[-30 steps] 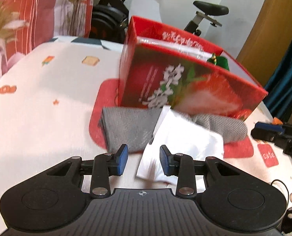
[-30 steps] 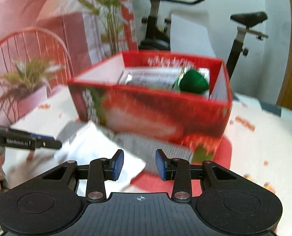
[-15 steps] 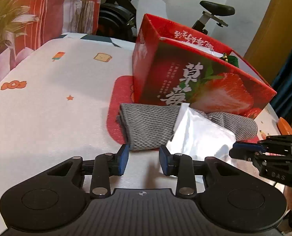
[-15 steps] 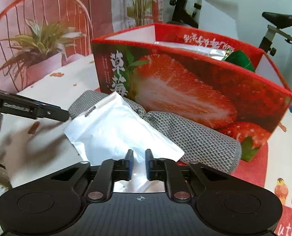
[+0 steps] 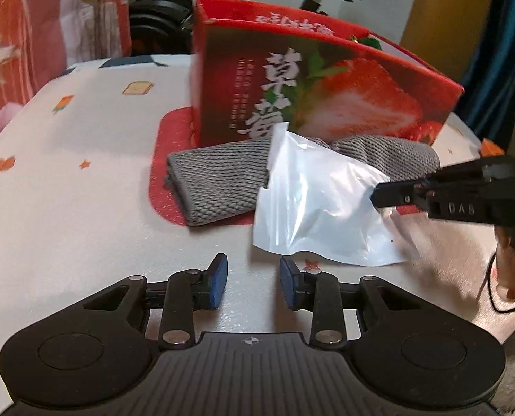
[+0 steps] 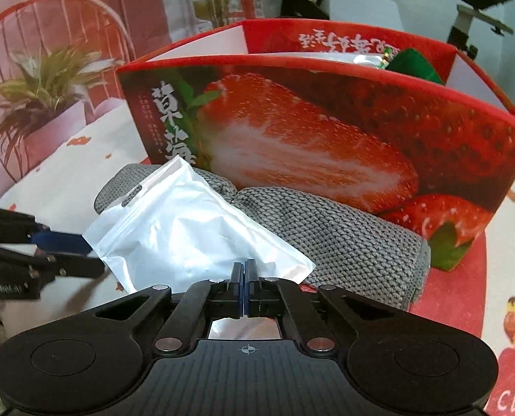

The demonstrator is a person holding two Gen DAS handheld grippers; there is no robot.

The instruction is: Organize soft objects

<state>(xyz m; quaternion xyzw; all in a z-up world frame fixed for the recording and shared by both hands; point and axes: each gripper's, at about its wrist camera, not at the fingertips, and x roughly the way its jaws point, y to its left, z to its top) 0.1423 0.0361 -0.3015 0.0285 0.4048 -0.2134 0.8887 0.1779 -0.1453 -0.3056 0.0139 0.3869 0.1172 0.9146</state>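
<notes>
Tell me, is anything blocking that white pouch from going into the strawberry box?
Only the box's near wall: the pouch, pinched by the right hand-held gripper, sits low on the grey cloth and must clear it. The top is open, partly holding a green item.

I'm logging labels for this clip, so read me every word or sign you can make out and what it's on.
"草莓": large white characters on the front of the red strawberry box.
"DAS": on the side of the right gripper.
"cut": white letters on the red mat, cut off at the frame edge.
Small print beside the big characters, upside-down characters on the box's far inner wall, lettering on the left gripper: too blurred to read.
</notes>
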